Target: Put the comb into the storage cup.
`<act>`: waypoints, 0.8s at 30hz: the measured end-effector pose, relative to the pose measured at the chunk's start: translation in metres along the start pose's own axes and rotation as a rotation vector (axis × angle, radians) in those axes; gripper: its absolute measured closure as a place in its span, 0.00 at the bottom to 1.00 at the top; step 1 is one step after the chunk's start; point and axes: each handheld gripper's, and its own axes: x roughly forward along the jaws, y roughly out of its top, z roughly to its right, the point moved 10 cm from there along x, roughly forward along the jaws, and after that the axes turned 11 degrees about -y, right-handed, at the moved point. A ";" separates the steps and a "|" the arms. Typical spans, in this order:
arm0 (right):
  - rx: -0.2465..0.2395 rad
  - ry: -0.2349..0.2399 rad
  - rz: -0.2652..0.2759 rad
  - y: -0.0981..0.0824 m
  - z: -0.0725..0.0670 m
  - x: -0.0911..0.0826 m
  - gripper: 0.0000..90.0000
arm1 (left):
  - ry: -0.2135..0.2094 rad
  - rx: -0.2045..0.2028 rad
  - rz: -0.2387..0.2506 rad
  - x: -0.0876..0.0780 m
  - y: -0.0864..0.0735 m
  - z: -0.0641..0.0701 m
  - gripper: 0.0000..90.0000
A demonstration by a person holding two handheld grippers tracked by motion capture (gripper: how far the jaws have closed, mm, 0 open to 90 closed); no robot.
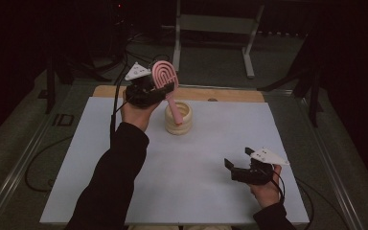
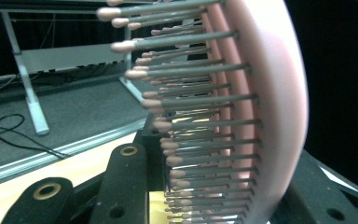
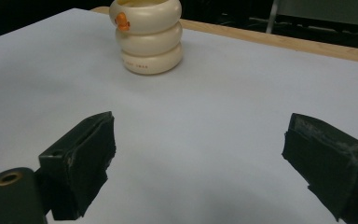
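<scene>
A pink hairbrush [image 1: 164,75] with grey, pink-tipped bristles [image 2: 191,100] is held up off the table, head up. Its handle slants down over the mouth of a cream ribbed cup [image 1: 178,120]; whether the tip is inside I cannot tell. My left gripper [image 1: 165,89] is shut on the brush near the base of its head, and in the left gripper view [image 2: 214,200] the brush stands between the black jaws. The cup [image 3: 148,37] bears a small orange mark. Near the front right of the sheet my right gripper [image 1: 237,158] [image 3: 200,158] hovers open with nothing between its jaws.
A white sheet [image 1: 196,167] covers the wooden table [image 1: 230,94]. A grey metal stand [image 1: 215,26] is on the floor beyond the far edge. Cables [image 1: 38,172] trail on the floor to the left and from both grippers.
</scene>
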 end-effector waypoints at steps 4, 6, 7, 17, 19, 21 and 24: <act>0.000 0.001 -0.001 0.000 0.000 0.001 0.10 | 0.019 0.021 -0.001 0.007 0.004 -0.002 0.71; 0.001 0.002 0.001 0.000 0.000 0.001 0.10 | 0.027 0.033 -0.001 0.010 0.003 -0.002 0.71; 0.001 0.002 -0.001 0.000 0.000 0.000 0.10 | 0.029 0.033 0.001 0.011 0.003 -0.002 0.71; 0.005 0.005 0.002 0.000 0.000 0.000 0.10 | 0.052 0.035 0.004 0.020 0.001 -0.007 0.71; 0.004 0.004 0.005 0.000 0.000 0.000 0.10 | 0.068 0.043 0.001 0.020 0.001 -0.009 0.71; 0.006 0.002 0.004 0.000 0.001 0.000 0.10 | 0.073 0.044 0.001 0.021 0.001 -0.011 0.71; 0.007 0.003 0.004 0.000 0.001 0.000 0.10 | 0.081 0.041 0.004 0.021 0.001 -0.013 0.71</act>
